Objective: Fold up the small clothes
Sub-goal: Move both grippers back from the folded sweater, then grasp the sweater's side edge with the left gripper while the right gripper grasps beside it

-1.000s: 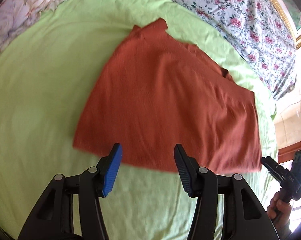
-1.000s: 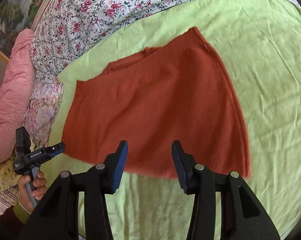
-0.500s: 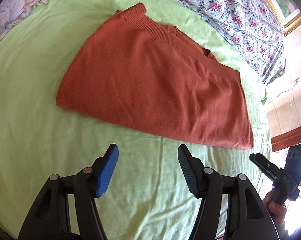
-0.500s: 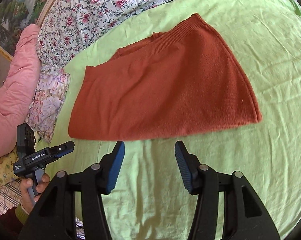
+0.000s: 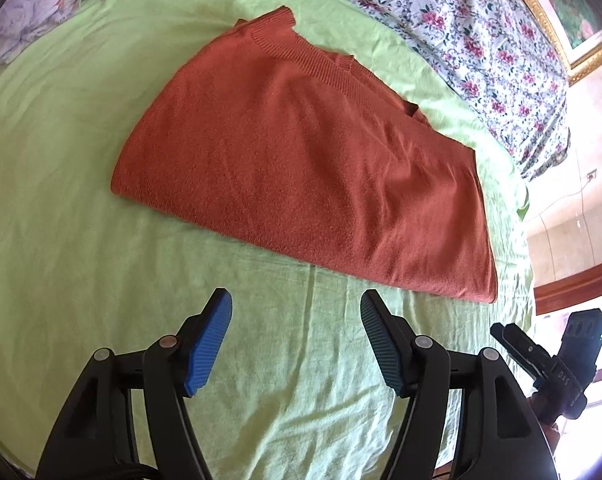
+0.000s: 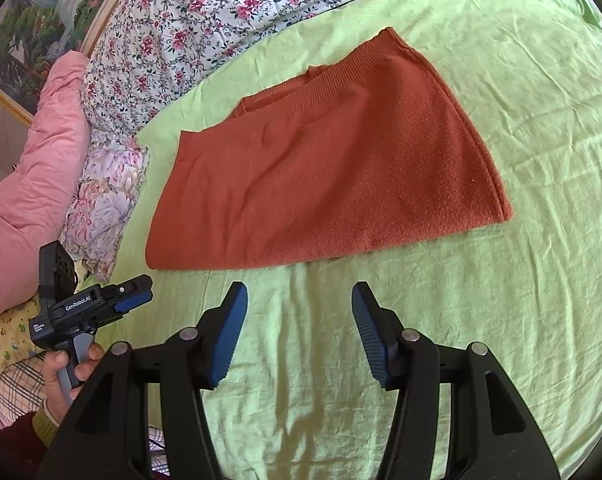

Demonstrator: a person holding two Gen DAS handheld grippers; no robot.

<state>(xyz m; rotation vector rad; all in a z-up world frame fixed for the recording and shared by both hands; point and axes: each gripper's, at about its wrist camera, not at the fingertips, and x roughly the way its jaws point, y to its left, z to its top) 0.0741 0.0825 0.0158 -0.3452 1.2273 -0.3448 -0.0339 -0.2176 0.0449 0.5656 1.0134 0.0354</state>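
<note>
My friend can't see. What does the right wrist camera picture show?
A folded rust-orange knit garment lies flat on a light green sheet. The open right gripper hangs over bare sheet just short of it, holding nothing. At far left, a hand holds the left gripper, with a floral quilt and pink pillow behind.

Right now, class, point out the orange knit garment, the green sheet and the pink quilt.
orange knit garment (image 5: pixel 309 168): left wrist view, middle of its folded top layer.
green sheet (image 6: pixel 521 320): right wrist view, bare wrinkled area beside the garment.
pink quilt (image 6: pixel 33 184): right wrist view, puffy middle.
</note>
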